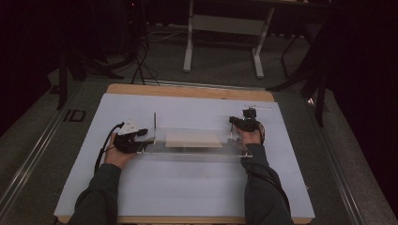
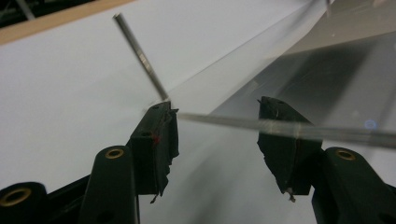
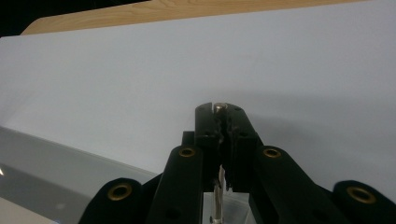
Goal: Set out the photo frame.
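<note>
A clear plastic plate (image 1: 202,151) lies on the white sheet, with a pale wooden board (image 1: 193,139) showing through it. A thin metal rod (image 1: 154,124) stands upright at the plate's left end. My left gripper (image 1: 138,137) is at that end. In the left gripper view my left gripper (image 2: 219,135) is open, the plate's edge (image 2: 280,128) runs across the gap between its jaws, and the rod (image 2: 140,56) rises just beyond the left pad. My right gripper (image 1: 239,124) is at the plate's right end. There my right gripper (image 3: 223,116) is shut on a metal pin (image 3: 220,107), whose tip shows between the pads.
A white sheet (image 1: 187,187) covers most of the wooden table (image 1: 187,90). Both forearms come in from the bottom edge. Beyond the table stand a white desk frame (image 1: 225,28) and cables (image 1: 141,65) on the dark floor.
</note>
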Demonstrator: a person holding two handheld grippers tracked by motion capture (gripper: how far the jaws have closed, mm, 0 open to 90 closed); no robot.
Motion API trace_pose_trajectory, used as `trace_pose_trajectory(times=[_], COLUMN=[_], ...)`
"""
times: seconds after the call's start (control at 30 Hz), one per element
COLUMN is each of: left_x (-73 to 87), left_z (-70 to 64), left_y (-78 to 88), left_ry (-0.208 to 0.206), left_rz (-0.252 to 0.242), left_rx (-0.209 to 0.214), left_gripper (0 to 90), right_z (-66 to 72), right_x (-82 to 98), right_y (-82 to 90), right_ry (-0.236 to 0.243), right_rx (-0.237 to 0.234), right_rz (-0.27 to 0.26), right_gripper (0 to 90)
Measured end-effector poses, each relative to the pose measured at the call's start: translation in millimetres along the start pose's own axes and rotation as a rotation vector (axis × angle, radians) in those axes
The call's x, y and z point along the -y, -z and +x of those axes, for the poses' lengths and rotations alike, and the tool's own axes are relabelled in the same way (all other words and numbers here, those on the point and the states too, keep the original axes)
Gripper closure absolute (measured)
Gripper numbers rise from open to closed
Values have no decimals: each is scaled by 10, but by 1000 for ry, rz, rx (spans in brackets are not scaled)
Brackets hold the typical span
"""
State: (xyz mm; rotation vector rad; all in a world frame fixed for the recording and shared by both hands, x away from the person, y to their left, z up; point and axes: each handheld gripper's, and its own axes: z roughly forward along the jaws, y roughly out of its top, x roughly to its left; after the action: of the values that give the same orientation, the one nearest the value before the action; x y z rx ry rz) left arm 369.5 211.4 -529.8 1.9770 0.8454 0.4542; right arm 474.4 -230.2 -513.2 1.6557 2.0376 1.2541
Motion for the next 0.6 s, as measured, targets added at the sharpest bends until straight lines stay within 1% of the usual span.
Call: trace_pose_trajectory(times=[0.03,0.1,0.13,0.33,0.4,0.53,0.6], left_x=[-7,-21,-30,-81,-91,-135,-154], left_z=[-12,-34,-39,-59,-65,-100,-103], left_y=[-9,-19,-18,-24,-31,-72,-101], left_ry=[-7,-21,-20,-64,-73,-89,-80], left_rz=[-6,-14,-26,-11,-11,-20,-20], left_rx=[3,-7,-9,-27,-28,-8,0], left_gripper=[453,458,458,455,451,431,434], right_z=[-2,-1,-2,-9,-12,-13,-13], right_x=[0,0,0,-4,-5,-9,-13], right_y=[0,0,0,-6,-7,-10,-10], right_ry=[0,-1,-1,-5,-6,-8,-9], right_rx=[-1,-1,-2,-6,-8,-8,-7], right_rz=[0,1,1,3,3,5,9], right_gripper=[853,853,853,852,852,851,851])
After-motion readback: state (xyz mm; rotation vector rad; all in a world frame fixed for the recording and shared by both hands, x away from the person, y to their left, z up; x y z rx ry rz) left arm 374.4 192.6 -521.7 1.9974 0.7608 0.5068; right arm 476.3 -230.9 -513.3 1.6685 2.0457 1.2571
